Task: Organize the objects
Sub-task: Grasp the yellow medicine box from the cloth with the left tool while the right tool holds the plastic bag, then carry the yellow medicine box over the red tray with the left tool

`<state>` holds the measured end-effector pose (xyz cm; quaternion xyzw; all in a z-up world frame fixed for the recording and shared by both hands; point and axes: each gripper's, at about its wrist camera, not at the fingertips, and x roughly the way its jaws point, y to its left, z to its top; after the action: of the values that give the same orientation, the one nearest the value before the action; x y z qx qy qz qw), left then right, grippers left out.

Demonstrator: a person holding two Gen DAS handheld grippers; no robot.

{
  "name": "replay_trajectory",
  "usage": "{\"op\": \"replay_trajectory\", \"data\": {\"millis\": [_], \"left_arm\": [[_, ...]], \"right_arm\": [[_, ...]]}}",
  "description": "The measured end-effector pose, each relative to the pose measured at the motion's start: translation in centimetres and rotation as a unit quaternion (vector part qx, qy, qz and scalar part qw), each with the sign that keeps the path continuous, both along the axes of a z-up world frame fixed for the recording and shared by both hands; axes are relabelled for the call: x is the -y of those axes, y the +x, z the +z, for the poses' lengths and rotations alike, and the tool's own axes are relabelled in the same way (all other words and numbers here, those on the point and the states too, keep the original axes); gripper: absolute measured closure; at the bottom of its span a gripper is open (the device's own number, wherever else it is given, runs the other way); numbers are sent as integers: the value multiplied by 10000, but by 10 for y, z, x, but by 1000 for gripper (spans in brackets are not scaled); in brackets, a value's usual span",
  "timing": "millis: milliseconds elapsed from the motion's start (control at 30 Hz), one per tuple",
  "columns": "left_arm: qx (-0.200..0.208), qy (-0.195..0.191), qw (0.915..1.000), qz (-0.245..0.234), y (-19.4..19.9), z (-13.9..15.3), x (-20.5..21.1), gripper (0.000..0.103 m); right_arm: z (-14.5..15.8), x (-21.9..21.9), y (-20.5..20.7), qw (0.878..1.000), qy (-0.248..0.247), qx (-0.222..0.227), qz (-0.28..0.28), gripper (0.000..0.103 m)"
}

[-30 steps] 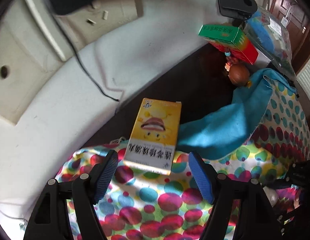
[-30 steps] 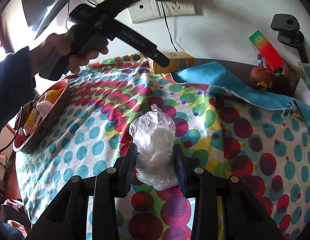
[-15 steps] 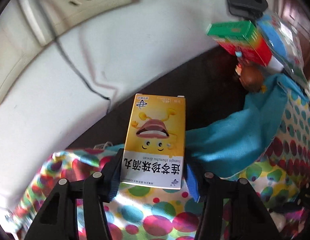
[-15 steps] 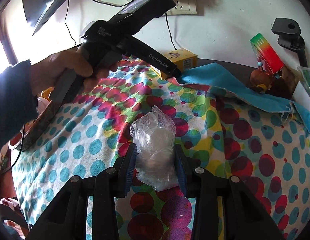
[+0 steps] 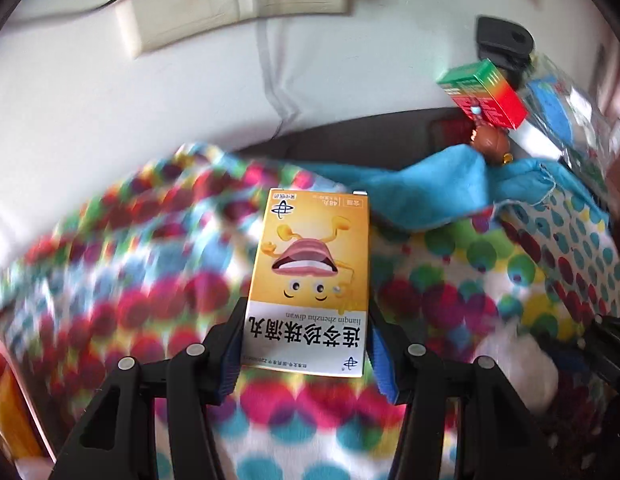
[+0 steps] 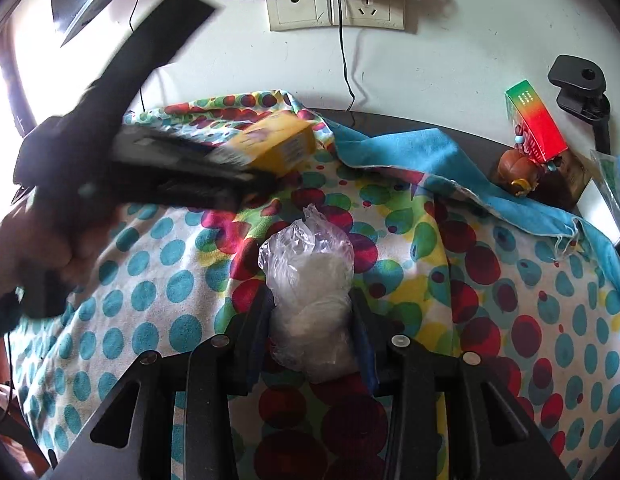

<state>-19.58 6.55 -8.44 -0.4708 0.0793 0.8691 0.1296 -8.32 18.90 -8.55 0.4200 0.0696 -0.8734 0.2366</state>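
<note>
1. The yellow cardboard medicine box with a cartoon face (image 5: 310, 276) sits clamped at its near end between the blue pads of the left gripper (image 5: 306, 344), lifted over the polka-dot cloth (image 5: 110, 280). Held so near one end, it could pivot or slip out.
2. The clear crinkled plastic bag of white stuff (image 6: 310, 288) is pinched in the right gripper (image 6: 311, 332), low over the cloth; the slick film might slide free.
3. The left view is blurred, so a swing could knock the red-green carton (image 5: 483, 94) leaning by the wall.
</note>
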Motion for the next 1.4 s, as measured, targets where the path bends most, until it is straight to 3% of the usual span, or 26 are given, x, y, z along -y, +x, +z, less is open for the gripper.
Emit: {"op": "replay_trajectory", "data": {"millis": [200,467,633,900,1400], "left_arm": [[-237,50,9977,629,46,14,43,48],[-537,-293,9927,1043,108,26,48,48],[-506,-97,9909,1240,135,31,67,48],[-521,204,9892,1351,151,46,85,48],[-802,251,9834,1608,168,69,111,48]], "right_arm": [[0,7,4,9997,246,-66,-32,66],[-1,17,11,9983,555,-188,-9,66],[-4,21,6,9976,647,-228,-41,66],[-3,25,9,9961,819,-325,-83,65],[-3,31,12,9933,1045,-480,-80,65]]}}
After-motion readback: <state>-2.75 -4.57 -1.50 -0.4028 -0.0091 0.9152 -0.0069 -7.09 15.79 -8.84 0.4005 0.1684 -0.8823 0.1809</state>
